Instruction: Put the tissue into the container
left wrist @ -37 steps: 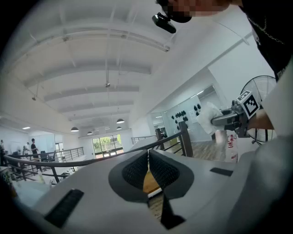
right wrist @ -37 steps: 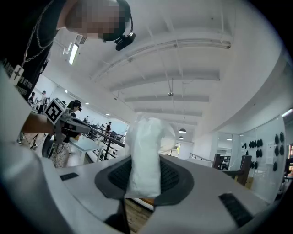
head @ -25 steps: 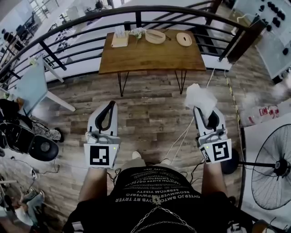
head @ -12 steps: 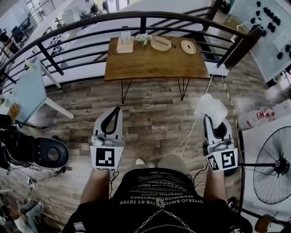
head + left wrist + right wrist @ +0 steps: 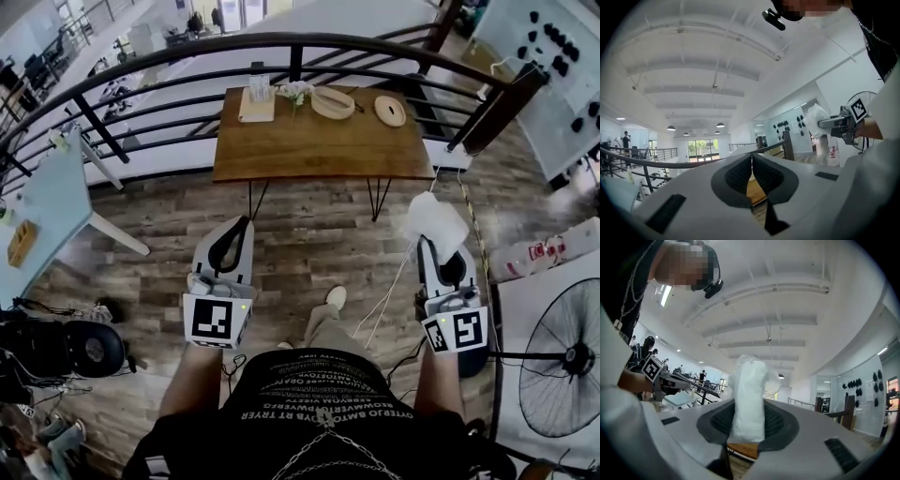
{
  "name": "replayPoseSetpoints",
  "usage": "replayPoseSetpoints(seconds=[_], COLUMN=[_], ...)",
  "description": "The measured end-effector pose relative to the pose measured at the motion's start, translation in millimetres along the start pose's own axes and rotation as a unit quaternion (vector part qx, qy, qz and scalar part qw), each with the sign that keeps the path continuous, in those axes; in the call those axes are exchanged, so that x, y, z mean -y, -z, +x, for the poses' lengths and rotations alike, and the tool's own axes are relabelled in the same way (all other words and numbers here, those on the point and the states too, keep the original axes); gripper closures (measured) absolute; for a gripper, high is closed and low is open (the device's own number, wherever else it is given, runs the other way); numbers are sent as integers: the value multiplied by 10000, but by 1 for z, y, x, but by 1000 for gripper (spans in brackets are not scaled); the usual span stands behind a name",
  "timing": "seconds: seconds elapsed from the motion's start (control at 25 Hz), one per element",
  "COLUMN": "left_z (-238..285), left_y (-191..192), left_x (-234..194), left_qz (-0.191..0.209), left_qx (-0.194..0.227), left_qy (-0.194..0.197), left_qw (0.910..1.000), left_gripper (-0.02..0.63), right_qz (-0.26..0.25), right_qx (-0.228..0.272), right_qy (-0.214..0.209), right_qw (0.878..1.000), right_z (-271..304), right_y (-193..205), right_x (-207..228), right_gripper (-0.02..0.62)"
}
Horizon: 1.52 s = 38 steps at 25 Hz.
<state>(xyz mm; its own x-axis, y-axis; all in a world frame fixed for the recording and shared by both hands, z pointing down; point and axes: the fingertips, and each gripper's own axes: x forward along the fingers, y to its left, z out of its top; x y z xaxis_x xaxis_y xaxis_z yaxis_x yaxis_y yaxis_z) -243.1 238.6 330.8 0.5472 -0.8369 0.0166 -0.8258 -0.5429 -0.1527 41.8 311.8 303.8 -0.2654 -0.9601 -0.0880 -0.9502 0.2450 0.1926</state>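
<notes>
A white crumpled tissue (image 5: 434,221) sticks out of my right gripper (image 5: 435,246), which is shut on it; in the right gripper view the tissue (image 5: 749,394) stands upright between the dark pads. My left gripper (image 5: 233,234) is shut with nothing in it, and its pads meet in the left gripper view (image 5: 751,158). Both grippers hang over the wood floor, well short of the wooden table (image 5: 319,141). A small clear container (image 5: 259,91) stands on a pale board at the table's far left. My right gripper (image 5: 834,123) with the tissue (image 5: 813,123) also shows in the left gripper view.
The table also carries a flower sprig (image 5: 295,91), a shallow wooden dish (image 5: 333,101) and a round wooden disc (image 5: 390,110). A black curved railing (image 5: 141,70) runs behind it. A standing fan (image 5: 562,361) is at the right, and a white cable (image 5: 394,281) trails on the floor.
The table has drawn slightly lower in the head view and one foot has stepped forward. Both grippers keep their pose, the tissue still held in the right one.
</notes>
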Motion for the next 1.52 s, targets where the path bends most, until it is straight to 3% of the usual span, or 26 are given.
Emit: replayPoseSetpoints(seconds=[0.48,0.76,1.0,1.52], left_z=[119,201,264,316], left_y=[-5,-16,-33,-27], left_x=[-5,26,45,49], left_qz=[-88,113,114,108], left_qx=[-82,-77,-5,-288], left_qy=[-160,-28,-135,-404], left_qw=[9998,9999,9998,9987], left_gripper=[575,575,575,575], right_qz=[324,449,591,771], right_qx=[-120,-73,-82,-85], right_qy=[-161,-181,-403,-753], right_qw=[9993,9988,9974,9941], right_z=[86,122,148,202], right_y=[45,62,79,97], right_x=[92,156,201,254], right_gripper=[469,469,469,470])
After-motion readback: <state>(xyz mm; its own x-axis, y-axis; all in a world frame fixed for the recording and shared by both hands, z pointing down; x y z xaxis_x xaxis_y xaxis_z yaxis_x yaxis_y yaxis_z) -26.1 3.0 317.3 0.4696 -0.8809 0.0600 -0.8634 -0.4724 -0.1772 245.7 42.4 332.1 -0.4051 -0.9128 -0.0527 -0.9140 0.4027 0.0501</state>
